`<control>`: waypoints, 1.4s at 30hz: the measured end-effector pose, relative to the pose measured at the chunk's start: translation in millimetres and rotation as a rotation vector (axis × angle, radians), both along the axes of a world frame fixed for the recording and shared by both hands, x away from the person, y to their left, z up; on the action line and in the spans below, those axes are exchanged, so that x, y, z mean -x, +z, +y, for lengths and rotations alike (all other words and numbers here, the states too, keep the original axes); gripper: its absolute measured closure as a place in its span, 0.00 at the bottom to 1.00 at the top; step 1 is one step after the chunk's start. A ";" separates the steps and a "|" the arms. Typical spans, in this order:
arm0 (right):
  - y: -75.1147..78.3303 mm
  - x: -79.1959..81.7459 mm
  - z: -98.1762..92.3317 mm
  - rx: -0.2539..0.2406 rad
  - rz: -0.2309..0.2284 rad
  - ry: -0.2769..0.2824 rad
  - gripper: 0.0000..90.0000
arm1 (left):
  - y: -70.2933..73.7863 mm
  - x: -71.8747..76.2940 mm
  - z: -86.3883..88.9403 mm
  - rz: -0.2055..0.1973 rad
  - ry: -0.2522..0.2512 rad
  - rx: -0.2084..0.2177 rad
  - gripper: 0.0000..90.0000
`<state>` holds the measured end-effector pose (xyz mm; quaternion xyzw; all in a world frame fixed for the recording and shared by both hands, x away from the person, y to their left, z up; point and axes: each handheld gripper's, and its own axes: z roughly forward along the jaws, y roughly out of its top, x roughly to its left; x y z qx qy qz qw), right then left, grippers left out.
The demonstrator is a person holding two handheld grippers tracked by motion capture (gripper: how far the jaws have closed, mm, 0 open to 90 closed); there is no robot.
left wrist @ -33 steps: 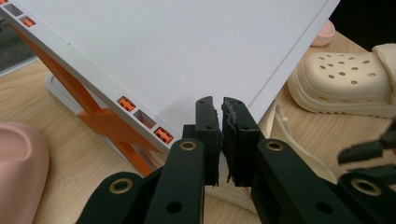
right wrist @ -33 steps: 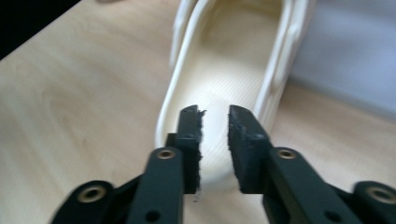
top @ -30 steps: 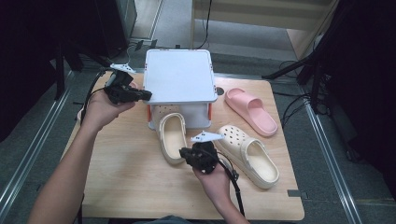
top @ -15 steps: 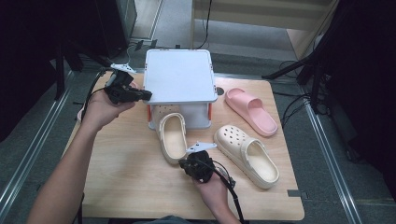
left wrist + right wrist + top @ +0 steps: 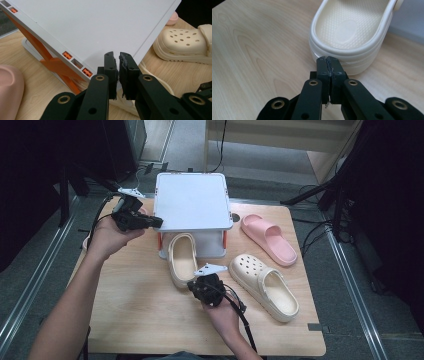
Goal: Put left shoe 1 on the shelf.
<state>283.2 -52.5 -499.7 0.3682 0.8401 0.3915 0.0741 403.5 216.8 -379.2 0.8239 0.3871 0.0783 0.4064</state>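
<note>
A white rack (image 5: 192,200) on orange legs (image 5: 56,63) stands at the back middle of the wooden table (image 5: 135,315). One cream clog (image 5: 182,260) lies with its toe under the rack. My right gripper (image 5: 194,285) is shut and empty, its tips right at that clog's heel rim (image 5: 348,53). My left gripper (image 5: 157,221) is shut with nothing between the jaws and rests against the rack's left edge (image 5: 100,25). A second cream clog (image 5: 262,285) lies to the right, apart from both grippers.
A pink slide (image 5: 267,237) lies right of the rack near the table's far right edge. A pink rounded thing (image 5: 10,92) sits by the left hand at the table's left edge. Bare wood stretches across the front left.
My right gripper has shifted left, dipped toward the person, then come back up to the clog's heel. The clog seems a little farther under the rack. The left gripper has stayed put.
</note>
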 end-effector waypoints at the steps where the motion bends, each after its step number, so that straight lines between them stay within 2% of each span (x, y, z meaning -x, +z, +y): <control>1: 1.8 -2.0 1.1 0.001 0.000 0.000 0.99 | 0.1 0.1 0.0 0.000 0.002 -0.001 0.93; 3: 2.4 -6.6 4.0 0.015 0.003 -0.002 0.99 | 0.2 0.3 -0.1 -0.001 0.003 -0.003 0.93; 8: -1.4 -17.7 10.4 -0.019 0.023 -0.004 1.00 | 0.1 0.1 0.1 0.000 0.003 -0.001 0.93; 12: -1.0 -28.8 18.8 0.016 -0.003 -0.005 1.00 | 0.0 -0.1 0.6 0.001 0.001 0.000 0.93; 15: -0.9 -38.7 25.5 0.002 -0.005 -0.011 0.99 | -0.2 -0.3 1.1 0.004 0.001 0.005 0.93; 17: 0.2 -44.7 29.6 -0.005 -0.010 0.006 0.98 | -0.3 -0.5 1.3 0.004 0.000 0.007 0.93; 20: 0.2 -51.0 38.6 0.041 -0.049 0.010 1.00 | -0.3 -0.5 1.4 0.004 -0.001 0.007 0.93; 24: -0.5 -61.0 45.0 0.044 -0.049 -0.003 1.00 | -0.4 -0.7 1.7 0.004 -0.002 0.008 0.93; 26: -1.0 -65.7 45.7 0.017 -0.041 0.000 0.99 | -0.6 -0.9 2.0 0.004 -0.003 0.011 0.93; 34: -3.9 -80.2 54.3 0.005 -0.063 -0.036 0.99 | -0.6 -1.3 2.1 0.003 -0.008 0.012 0.91; 38: -5.2 -85.9 61.5 -0.003 -0.049 -0.059 0.99 | -0.4 -1.2 2.3 0.001 -0.008 0.010 0.91; 42: -7.6 -90.1 64.2 -0.013 -0.055 -0.067 0.99 | -0.4 -1.5 3.1 0.003 -0.010 0.012 0.90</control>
